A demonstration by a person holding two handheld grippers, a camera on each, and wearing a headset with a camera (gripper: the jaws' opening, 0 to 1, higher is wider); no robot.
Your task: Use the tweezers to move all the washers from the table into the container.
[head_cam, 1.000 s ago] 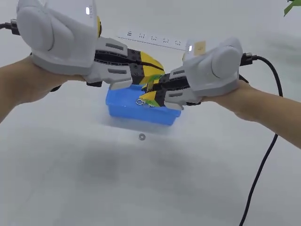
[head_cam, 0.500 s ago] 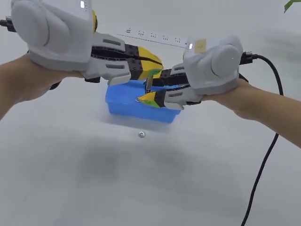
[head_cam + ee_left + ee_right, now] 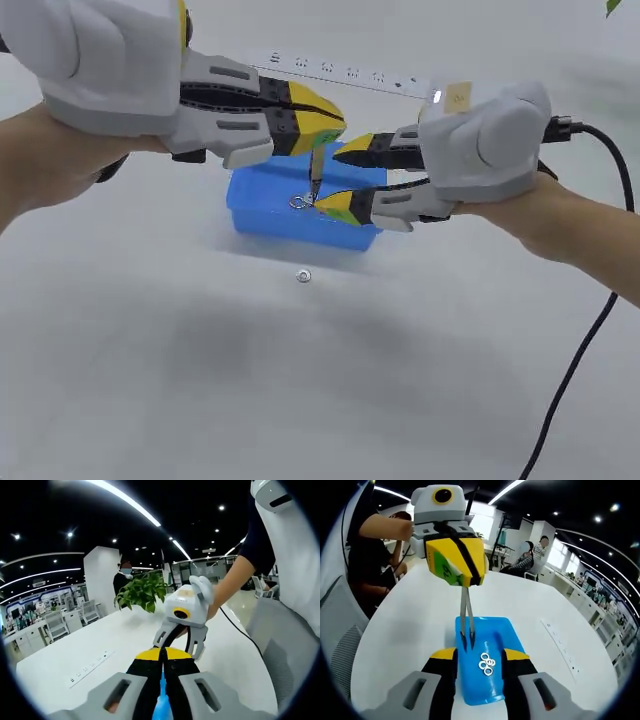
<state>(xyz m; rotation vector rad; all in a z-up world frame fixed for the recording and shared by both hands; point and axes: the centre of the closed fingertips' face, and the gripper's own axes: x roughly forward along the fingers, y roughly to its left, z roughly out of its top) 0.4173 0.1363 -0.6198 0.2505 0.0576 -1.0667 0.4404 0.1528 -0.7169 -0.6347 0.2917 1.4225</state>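
With fingers of the left gripper [image 3: 330, 118] clenched on the tweezers [image 3: 316, 172] over the container [image 3: 260, 215] and those of the right gripper [image 3: 480, 655] spread empty, best settle both tips astride the washer [image 3: 303, 276] on the worktop [image 3: 200, 350] below the fingers before squeezing.

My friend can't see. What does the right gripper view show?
The left gripper holds tweezers tips-down over a blue container with several washers inside. The open jaws of the right gripper frame the container.
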